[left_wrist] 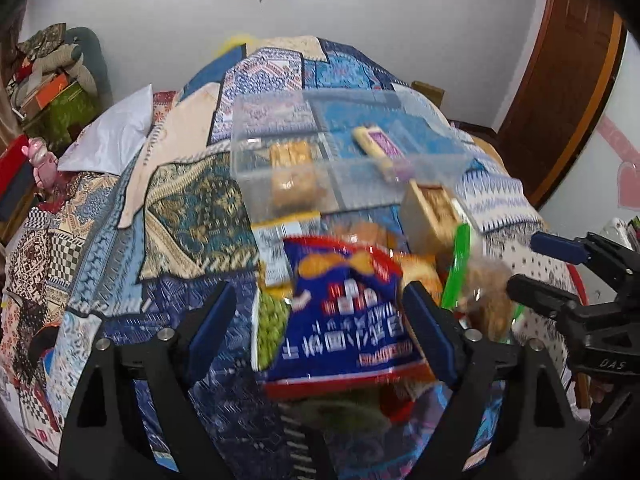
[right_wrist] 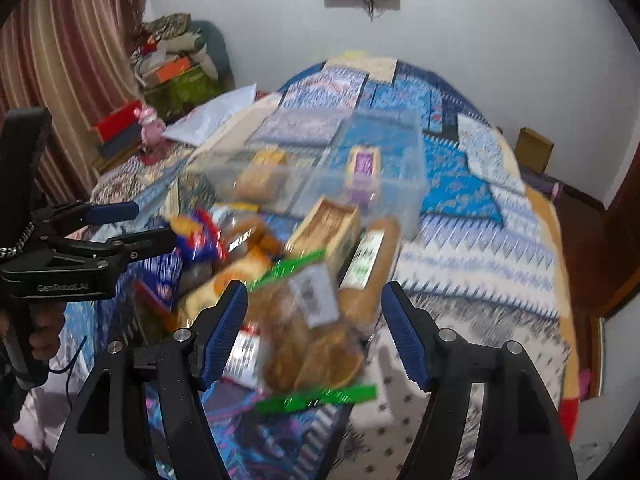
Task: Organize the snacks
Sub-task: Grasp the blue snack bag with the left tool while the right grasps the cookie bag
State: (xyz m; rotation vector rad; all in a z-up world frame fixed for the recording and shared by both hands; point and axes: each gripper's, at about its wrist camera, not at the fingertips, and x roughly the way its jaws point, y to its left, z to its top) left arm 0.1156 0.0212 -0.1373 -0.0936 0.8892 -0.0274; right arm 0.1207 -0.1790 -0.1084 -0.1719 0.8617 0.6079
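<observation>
Left gripper (left_wrist: 320,328) stood with jaws wide apart, framing a blue chip bag (left_wrist: 348,312) — red-trimmed, printed with golden chips; pads seemed clear of it, though blur made contact hard to judge. Right gripper (right_wrist: 314,334) had jaws apart too, a clear bag of brown pastries (right_wrist: 312,344) with green seal strips between them, not pinched. Both bags lay in a snack heap on the patterned bedspread (left_wrist: 192,200). Beyond the heap sat a clear plastic bin (right_wrist: 384,192) holding a few snacks.
</observation>
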